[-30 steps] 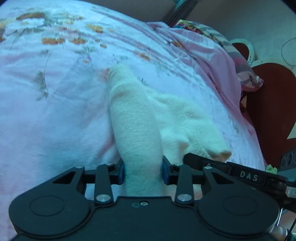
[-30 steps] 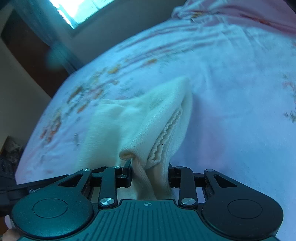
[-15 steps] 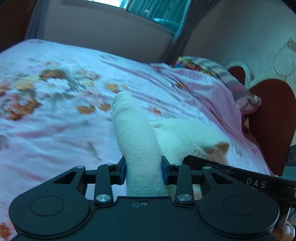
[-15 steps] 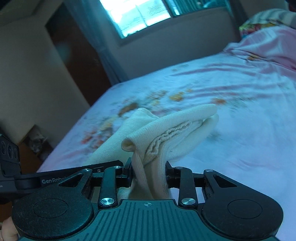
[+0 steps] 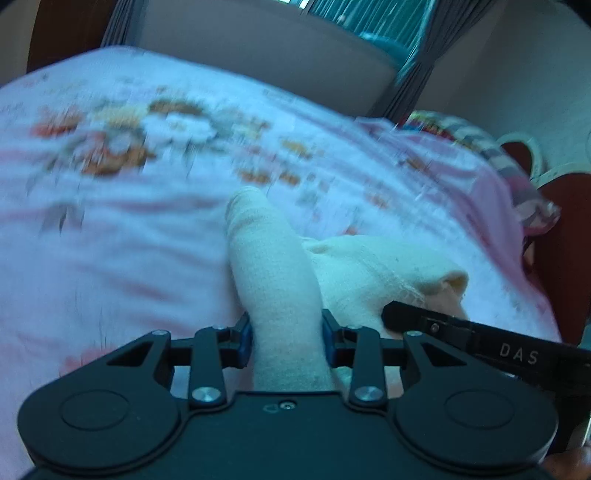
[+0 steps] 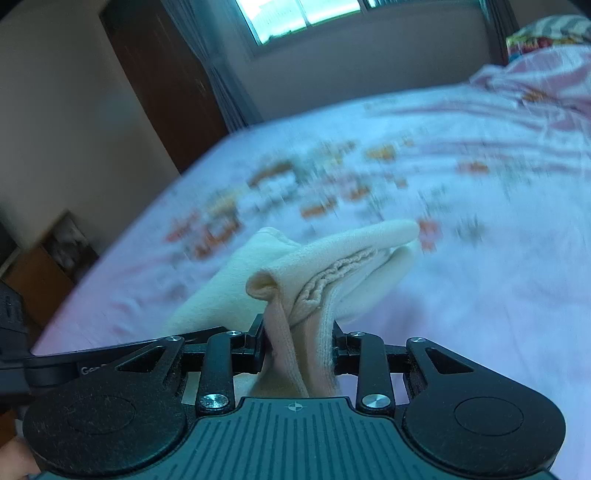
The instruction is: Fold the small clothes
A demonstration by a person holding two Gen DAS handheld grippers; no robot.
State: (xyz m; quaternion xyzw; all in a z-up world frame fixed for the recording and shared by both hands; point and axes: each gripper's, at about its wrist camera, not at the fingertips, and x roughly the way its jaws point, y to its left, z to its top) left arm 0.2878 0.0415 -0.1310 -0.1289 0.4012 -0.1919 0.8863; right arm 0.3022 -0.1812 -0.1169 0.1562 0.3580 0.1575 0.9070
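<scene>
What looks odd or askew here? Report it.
Nothing is spilled or damaged. The cream knitted garment is bunched unevenly between the left gripper and right gripper, both clamped on it, one ribbed edge crumpled. The pink floral bedsheet beneath is motion-blurred.

Bedroom: floral bed (image 5: 147,229), window (image 6: 295,18).

Bed sheet (image 5: 122,236), pink with orange and white floral print, blurred in both views, fills most of the frame. Striped, multicoloured pillow (image 5: 476,144) at the far right end, a rumpled pink blanket (image 6: 535,81) lying beside it. Dark red headboard (image 5: 569,221) at the right edge. Window (image 6: 299,14) with curtains (image 6: 218,81) behind the bed; dark wooden door (image 6: 162,85) left of it.
</scene>
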